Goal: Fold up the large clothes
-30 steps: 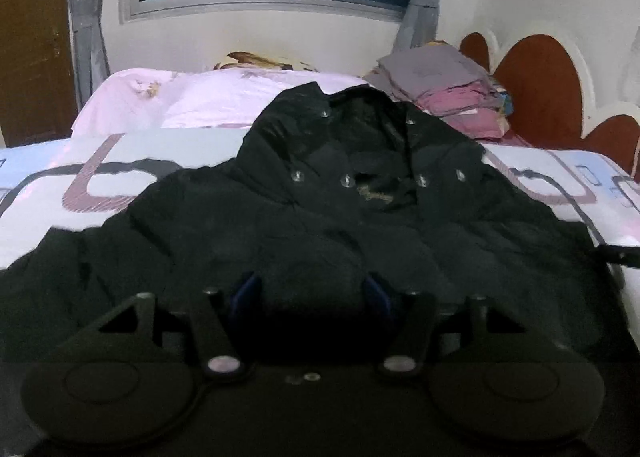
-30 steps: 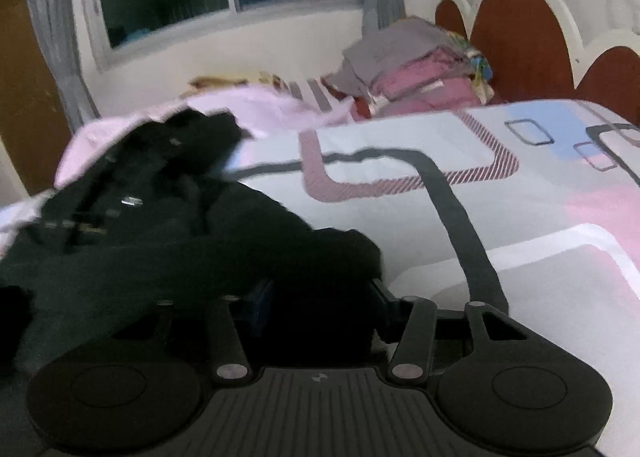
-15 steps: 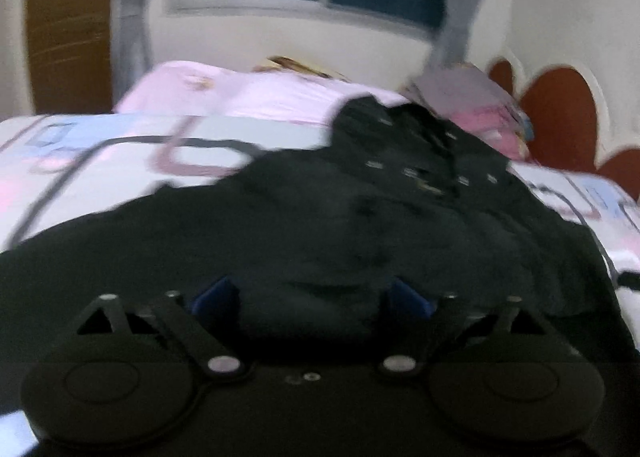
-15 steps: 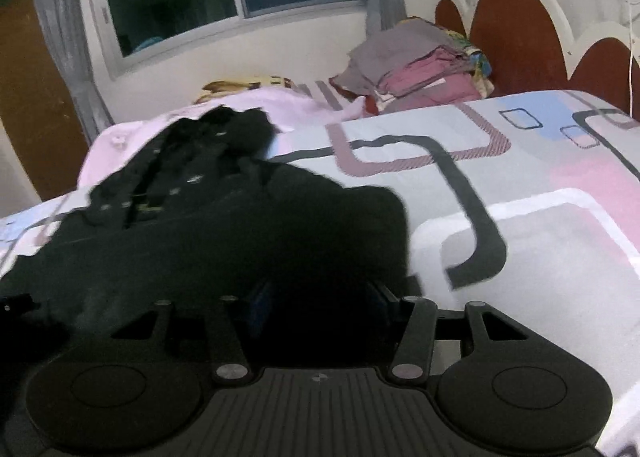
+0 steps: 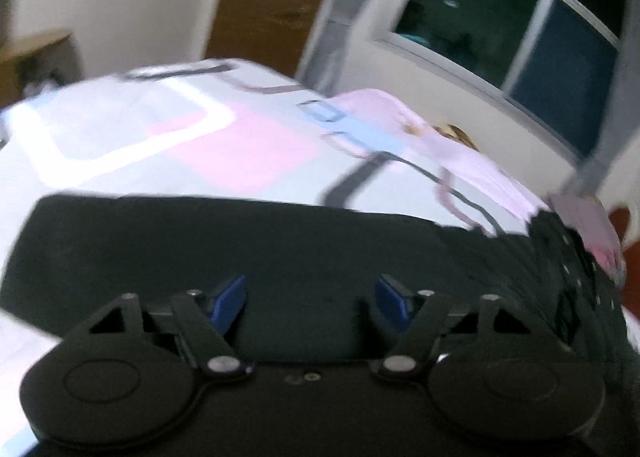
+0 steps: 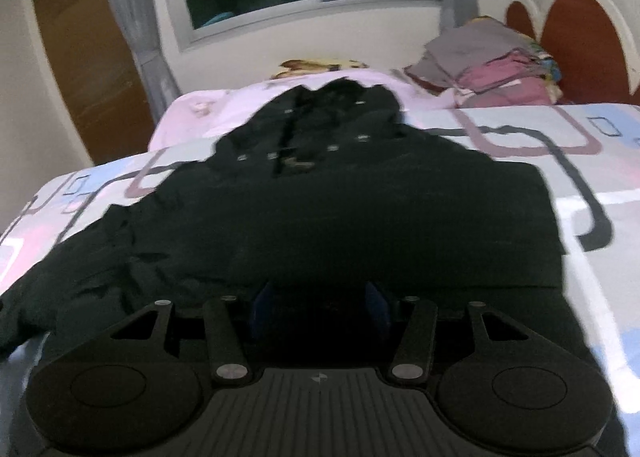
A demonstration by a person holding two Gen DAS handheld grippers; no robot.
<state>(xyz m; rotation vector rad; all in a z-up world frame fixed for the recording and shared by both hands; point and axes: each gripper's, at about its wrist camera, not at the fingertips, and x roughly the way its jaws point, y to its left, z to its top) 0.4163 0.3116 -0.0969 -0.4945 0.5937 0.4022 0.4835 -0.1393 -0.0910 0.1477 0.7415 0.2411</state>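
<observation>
A black padded jacket [image 6: 320, 197] lies spread on the patterned bed cover [image 6: 600, 177], collar toward the far wall. My right gripper [image 6: 318, 309] is shut on a thick black fold of its sleeve, which lies drawn across the jacket's body. The left wrist view is tilted and blurred. In it a long black stretch of the jacket [image 5: 240, 241] runs across the bed cover [image 5: 180, 145]. My left gripper [image 5: 310, 297] hangs over it, its jaws closing. Black cloth shows between the blue pads [image 5: 230, 297], and they stand well apart without pressing it.
A pile of folded clothes [image 6: 492, 69] sits at the far right by the red headboard [image 6: 580, 41]. A pink blanket [image 6: 224, 113] lies behind the jacket's collar. A window and grey curtains line the far wall, and a brown door [image 6: 88, 69] stands at the left.
My right gripper has carried the sleeve leftward over the jacket's body. My left gripper swung far to the left and rolled, its jaws spreading wider than a second ago.
</observation>
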